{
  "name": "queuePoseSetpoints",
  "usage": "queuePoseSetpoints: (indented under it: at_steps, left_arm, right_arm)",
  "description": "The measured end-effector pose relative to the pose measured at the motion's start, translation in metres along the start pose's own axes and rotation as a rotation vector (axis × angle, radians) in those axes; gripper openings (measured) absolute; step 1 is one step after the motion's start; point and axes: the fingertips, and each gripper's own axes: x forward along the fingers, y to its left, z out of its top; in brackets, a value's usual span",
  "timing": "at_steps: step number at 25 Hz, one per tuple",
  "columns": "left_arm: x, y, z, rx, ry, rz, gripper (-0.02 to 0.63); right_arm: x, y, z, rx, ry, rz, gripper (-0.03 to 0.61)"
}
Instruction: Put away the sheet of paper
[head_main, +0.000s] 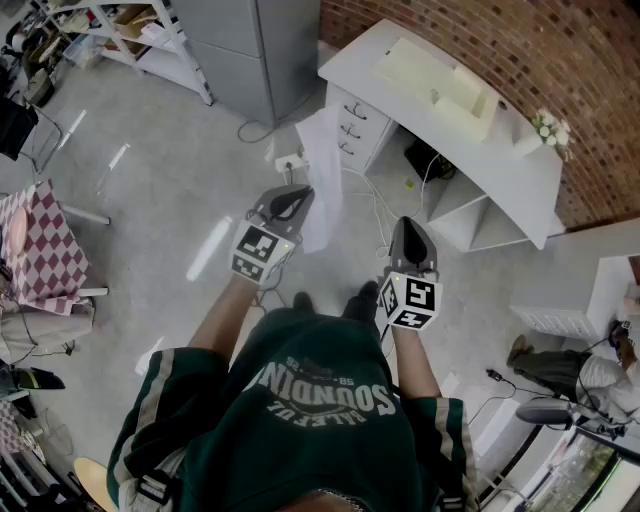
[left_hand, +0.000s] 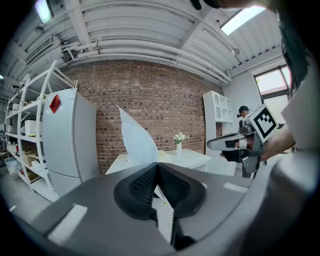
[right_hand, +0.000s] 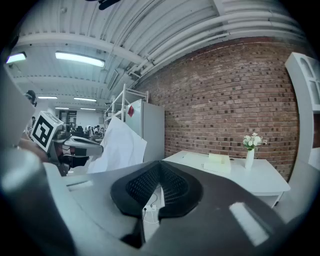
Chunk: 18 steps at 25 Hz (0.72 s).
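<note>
In the head view the white sheet of paper hangs from the tip of my left gripper, which is shut on its lower edge. From the left gripper view the sheet stands up and curls above the closed jaws of the left gripper. My right gripper is held level to the right of the sheet, apart from it. Its jaws meet with nothing between them at the right gripper. A white desk with a cream box stands ahead by the brick wall.
A vase of flowers sits at the desk's right end. A grey fridge and a white shelf rack stand to the left. A power strip and cables lie on the floor. A checked table is far left.
</note>
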Motion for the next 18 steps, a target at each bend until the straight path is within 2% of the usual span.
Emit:
queuePoseSetpoints:
  at_steps: [4, 18]
  left_arm:
    - [-0.002, 0.000, -0.001, -0.011, 0.001, -0.005, 0.011]
    - [0.002, 0.000, -0.003, -0.028, -0.010, -0.015, 0.011]
  right_arm:
    - [-0.003, 0.004, 0.000, 0.014, -0.029, 0.026, 0.000]
    - [-0.001, 0.013, -0.006, -0.003, -0.001, 0.038, 0.000]
